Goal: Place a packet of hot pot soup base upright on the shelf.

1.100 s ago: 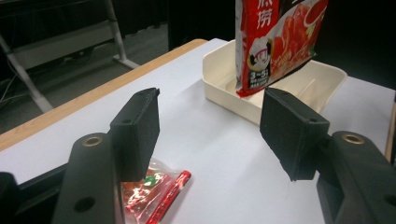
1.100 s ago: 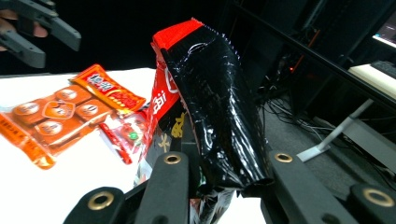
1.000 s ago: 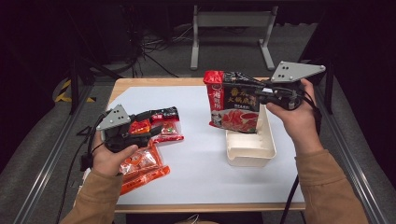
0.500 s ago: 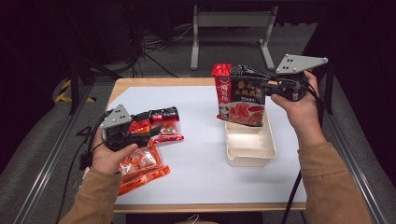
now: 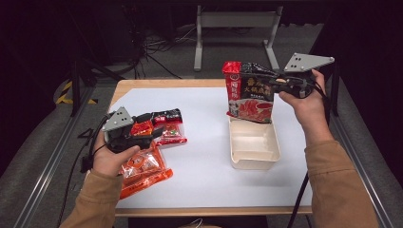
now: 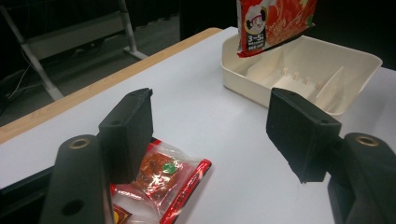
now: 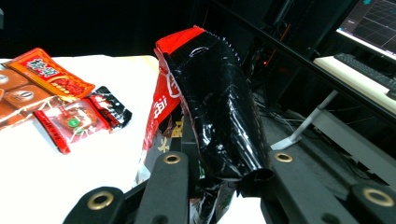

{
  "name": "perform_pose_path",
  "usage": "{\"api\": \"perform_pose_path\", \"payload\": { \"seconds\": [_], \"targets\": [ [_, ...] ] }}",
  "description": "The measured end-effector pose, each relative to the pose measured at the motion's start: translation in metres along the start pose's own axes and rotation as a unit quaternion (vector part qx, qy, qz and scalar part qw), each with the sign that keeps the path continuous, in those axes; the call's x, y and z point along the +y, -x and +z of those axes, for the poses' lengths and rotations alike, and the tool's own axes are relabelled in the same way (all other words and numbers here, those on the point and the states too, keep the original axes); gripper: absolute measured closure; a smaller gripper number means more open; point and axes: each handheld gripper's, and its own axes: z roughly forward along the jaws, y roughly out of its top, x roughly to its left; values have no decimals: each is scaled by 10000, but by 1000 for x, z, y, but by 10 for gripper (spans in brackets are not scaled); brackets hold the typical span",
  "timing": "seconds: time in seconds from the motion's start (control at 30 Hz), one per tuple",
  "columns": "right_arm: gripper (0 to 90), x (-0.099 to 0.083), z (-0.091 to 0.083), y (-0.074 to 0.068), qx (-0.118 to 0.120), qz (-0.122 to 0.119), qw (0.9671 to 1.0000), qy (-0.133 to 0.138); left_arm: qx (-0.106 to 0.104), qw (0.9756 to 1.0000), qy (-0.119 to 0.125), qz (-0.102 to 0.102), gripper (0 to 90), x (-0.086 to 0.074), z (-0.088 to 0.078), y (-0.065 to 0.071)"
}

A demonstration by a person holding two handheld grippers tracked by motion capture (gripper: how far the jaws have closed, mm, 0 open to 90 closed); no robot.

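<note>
A white table (image 5: 204, 175) lies before you. Your right gripper (image 5: 285, 81) clamps a large red-and-black pouch (image 5: 249, 92), hanging above the cream tray (image 5: 253, 151). Your left gripper (image 5: 152, 130) has just been opening, jaws apart with nothing between, over small red packets (image 5: 166, 129).

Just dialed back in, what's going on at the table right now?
A person works with a gripper in each hand. The right gripper is clamped on the top of a black and red food pouch, which hangs above the far end of a cream divided tray without resting in it. The left gripper, jaws apart and just opening wider with nothing between them, hovers over the smaller red sauce packets on the white tabletop. An orange packet lies near the left hand.
</note>
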Motion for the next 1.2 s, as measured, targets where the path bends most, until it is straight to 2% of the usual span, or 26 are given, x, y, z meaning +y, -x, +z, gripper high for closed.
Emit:
{"api": "perform_pose_path", "payload": {
  "seconds": [0.2, 0.3, 0.47, 0.6, 0.77, 1.0, 1.2],
  "targets": [
    [764, -6, 3, 6, -82, -55, 9999, 38, -13, 9999, 11, -159, 308, -2, 0, -4],
    [763, -11, 6, 9, -105, -56, 9999, 37, -4, 9997, -20, -226, 271, -2, 0, -5],
    [763, -19, 10, 12, -118, 11, 9999, 85, -11, 9997, -95, -204, 270, -4, 1, -7],
    [763, -25, 14, 13, -99, 59, 9999, 109, -67, 9994, -138, -312, 260, -7, 2, -9],
    [763, -34, 19, 12, -184, 35, 9997, 127, -72, 9993, -239, -277, 258, -8, 3, -11],
    [762, -44, 25, 13, -201, 38, 9998, 49, -19, 9993, -240, -278, 207, -12, 4, -12],
    [760, -47, 28, 11, -177, -10, 9998, 101, 64, 9986, -347, -393, 130, -14, 6, -13]
  ]
}}
